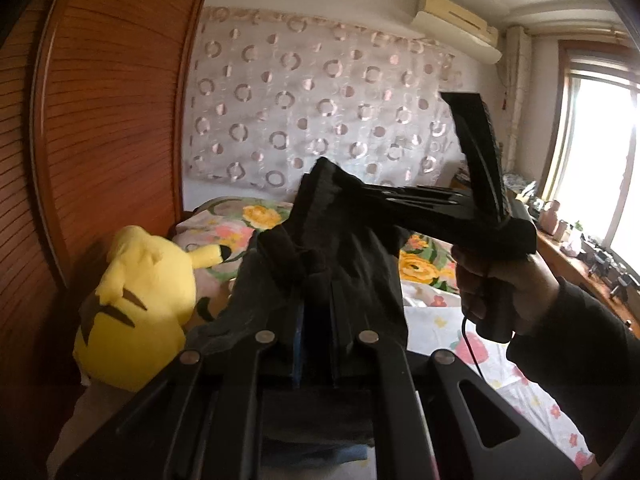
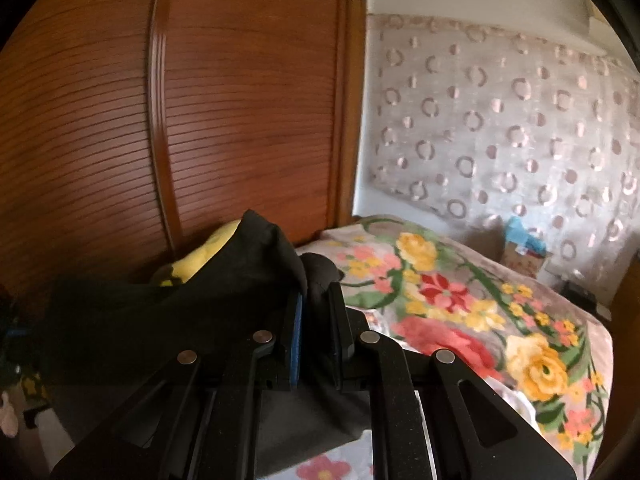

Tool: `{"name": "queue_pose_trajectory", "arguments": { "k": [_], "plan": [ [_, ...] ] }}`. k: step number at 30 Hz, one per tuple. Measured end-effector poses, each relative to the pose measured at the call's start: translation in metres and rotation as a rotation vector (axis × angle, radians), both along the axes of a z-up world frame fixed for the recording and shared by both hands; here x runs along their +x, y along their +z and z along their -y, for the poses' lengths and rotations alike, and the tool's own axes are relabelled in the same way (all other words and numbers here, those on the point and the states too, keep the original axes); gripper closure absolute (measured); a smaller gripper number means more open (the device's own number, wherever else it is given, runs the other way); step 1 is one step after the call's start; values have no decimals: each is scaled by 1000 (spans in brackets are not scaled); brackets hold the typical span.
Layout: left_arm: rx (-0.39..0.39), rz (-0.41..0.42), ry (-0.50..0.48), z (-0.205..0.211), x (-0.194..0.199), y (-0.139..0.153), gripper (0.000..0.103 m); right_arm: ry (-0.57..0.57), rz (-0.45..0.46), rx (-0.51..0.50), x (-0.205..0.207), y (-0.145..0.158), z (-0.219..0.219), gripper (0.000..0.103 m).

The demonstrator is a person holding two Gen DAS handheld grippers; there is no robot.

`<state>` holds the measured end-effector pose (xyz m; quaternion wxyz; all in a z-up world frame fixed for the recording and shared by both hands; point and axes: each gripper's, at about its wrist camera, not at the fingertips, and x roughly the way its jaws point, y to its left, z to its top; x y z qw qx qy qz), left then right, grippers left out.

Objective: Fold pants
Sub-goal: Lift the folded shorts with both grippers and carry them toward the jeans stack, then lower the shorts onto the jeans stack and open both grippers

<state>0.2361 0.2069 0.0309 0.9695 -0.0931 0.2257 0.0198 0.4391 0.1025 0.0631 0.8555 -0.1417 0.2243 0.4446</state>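
The black pants [image 1: 344, 240] hang in the air above the bed, stretched between both grippers. My left gripper [image 1: 316, 272] is shut on the pants' edge, with cloth bunched between its fingers. My right gripper [image 1: 320, 184] shows in the left wrist view, held by a hand at the right, and is shut on the pants' upper edge. In the right wrist view the right gripper [image 2: 316, 292] pinches the black pants [image 2: 200, 312], which drape to the left and below it. Most of the pants hang out of sight.
A bed with a floral cover [image 2: 460, 300] lies below and ahead. A yellow plush toy [image 1: 136, 304] sits at the left by the brown slatted wardrobe [image 1: 112, 120]. A circle-patterned headboard cloth [image 1: 320, 108] stands behind. A window [image 1: 600, 152] and cluttered sill are at the right.
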Motion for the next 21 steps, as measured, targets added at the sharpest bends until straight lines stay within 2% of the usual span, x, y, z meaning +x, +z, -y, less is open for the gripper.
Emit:
{"name": "queue_pose_trajectory", "arguments": {
  "k": [9, 10, 13, 17, 21],
  "plan": [
    [9, -28, 54, -9, -5, -11, 94, 40, -20, -4, -1, -12, -38, 94],
    [10, -34, 59, -9, -5, -12, 94, 35, -17, -13, -1, -13, -39, 92],
    [0, -52, 55, -11, -3, -14, 92, -6, -10, -22, -1, -14, -37, 72],
    [5, -69, 56, -10, -4, -16, 89, -36, -25, -4, 2, -13, -19, 71],
    [39, -70, 65, -6, -7, -14, 82, -26, -51, -12, 3, -17, -1, 71]
  ]
}}
